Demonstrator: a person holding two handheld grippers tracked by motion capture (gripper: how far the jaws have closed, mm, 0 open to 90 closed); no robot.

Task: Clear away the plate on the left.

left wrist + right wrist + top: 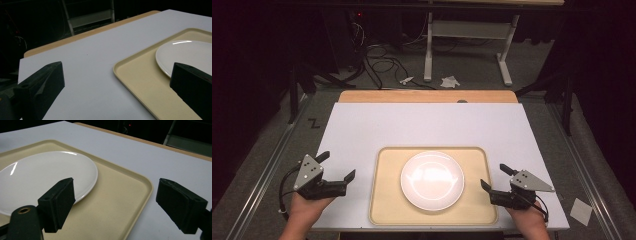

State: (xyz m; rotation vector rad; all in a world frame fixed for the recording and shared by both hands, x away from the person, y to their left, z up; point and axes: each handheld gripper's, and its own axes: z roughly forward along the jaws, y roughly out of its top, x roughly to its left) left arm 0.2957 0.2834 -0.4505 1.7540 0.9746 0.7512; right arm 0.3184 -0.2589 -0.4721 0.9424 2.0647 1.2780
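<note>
High view: our left gripper (338, 166) and right gripper (495, 177), jaws apart, flank the tray (387, 200) at nine and three o'clock; a careless closing could chip the white plate (432, 180).

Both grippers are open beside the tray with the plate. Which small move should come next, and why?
Probably move the right gripper a little inward toward the plate's near rim. Both grippers stand open and hold nothing; the left gripper is over the bare white table, outside the tray. In the right gripper view one jaw is already level with the plate edge, so it seems nearer to a grasp.
</note>
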